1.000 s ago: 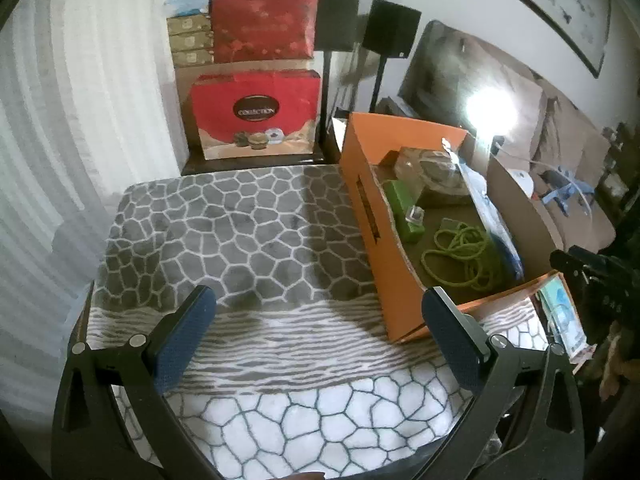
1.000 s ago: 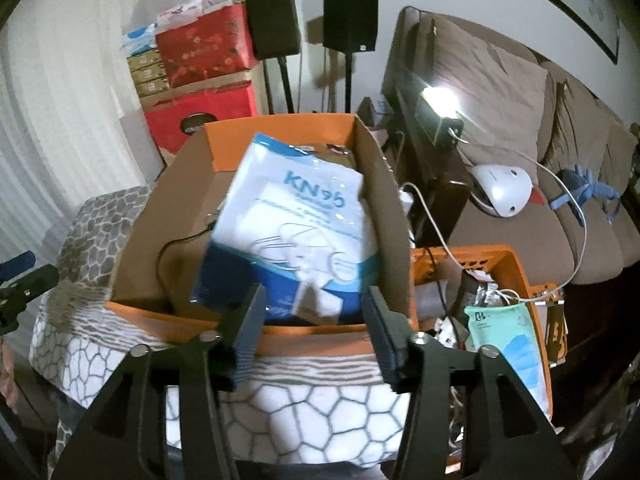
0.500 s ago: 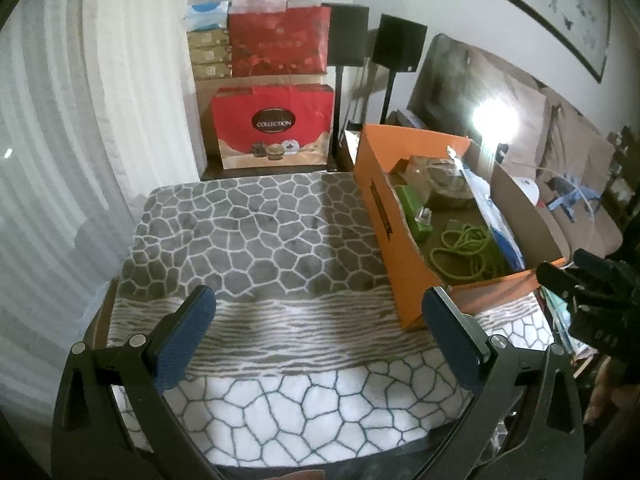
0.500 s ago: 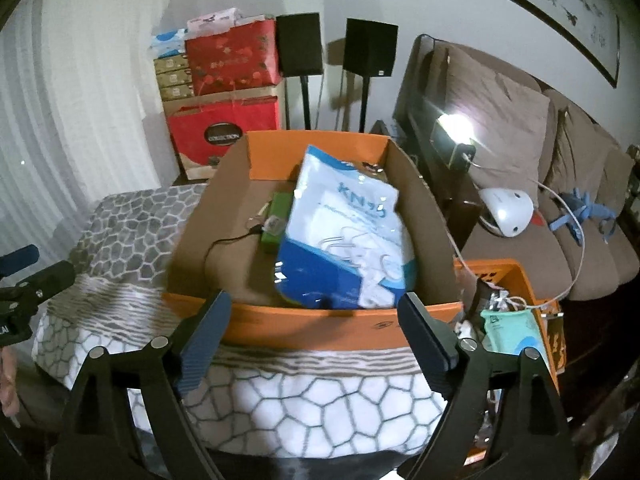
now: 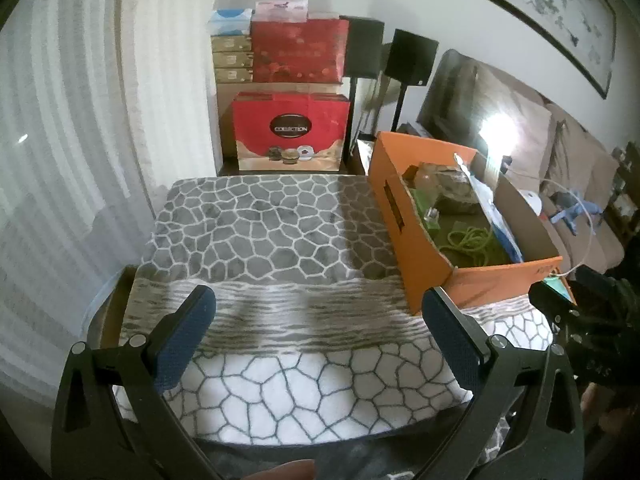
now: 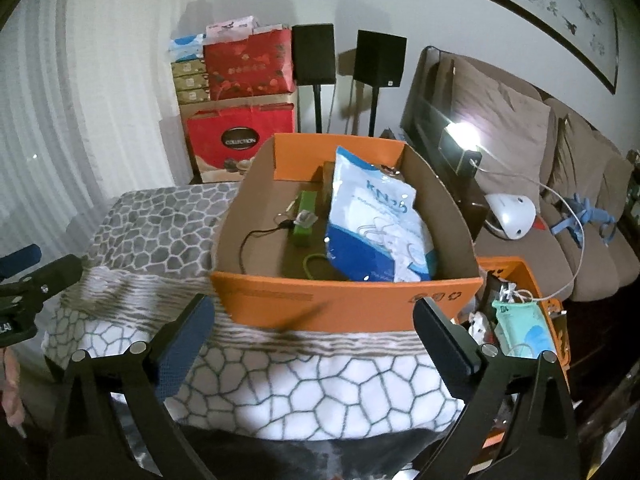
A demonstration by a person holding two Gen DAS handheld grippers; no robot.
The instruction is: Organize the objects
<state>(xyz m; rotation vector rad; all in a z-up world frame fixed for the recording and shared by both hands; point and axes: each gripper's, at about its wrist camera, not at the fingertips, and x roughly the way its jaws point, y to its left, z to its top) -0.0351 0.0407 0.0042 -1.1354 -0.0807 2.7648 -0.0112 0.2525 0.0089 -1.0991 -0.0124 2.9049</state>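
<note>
**Inspector:** Since the earlier frame, what had changed?

**Operator:** Both of my tongs had drawn back from the orange box (image 6: 344,304). A second before, my right gripper (image 6: 312,336) was closed on the KN95 mask pack (image 6: 372,232); by this moment its fingers stood spread wide with nothing between them, and the pack lay inside the box, propped against the right wall. My left gripper (image 5: 320,328) was likewise spread and empty, hovering over the patterned blanket (image 5: 256,236).

**Inspector:** Contents of the box?

**Operator:** A green block (image 6: 306,220), a black cable (image 6: 256,240), a green cord (image 5: 472,240) and a brownish bundle (image 5: 448,192) at the far end. I could not tell what that bundle was; the view was too dim.

**Inspector:** Risks from here?

**Operator:** Three, in my judgement. The pack stood tilted rather than flat, so a knock to the box could tip it onto the cord and cable and tangle them. The box sat near the blanket's right edge, just beside the orange crate (image 6: 524,276) lower down; a careless push from my right gripper could slide it off the soft surface. And the white cable (image 6: 576,240) trailing over the sofa (image 6: 520,128) toward the crate could snag a finger if I reached there next.
</note>
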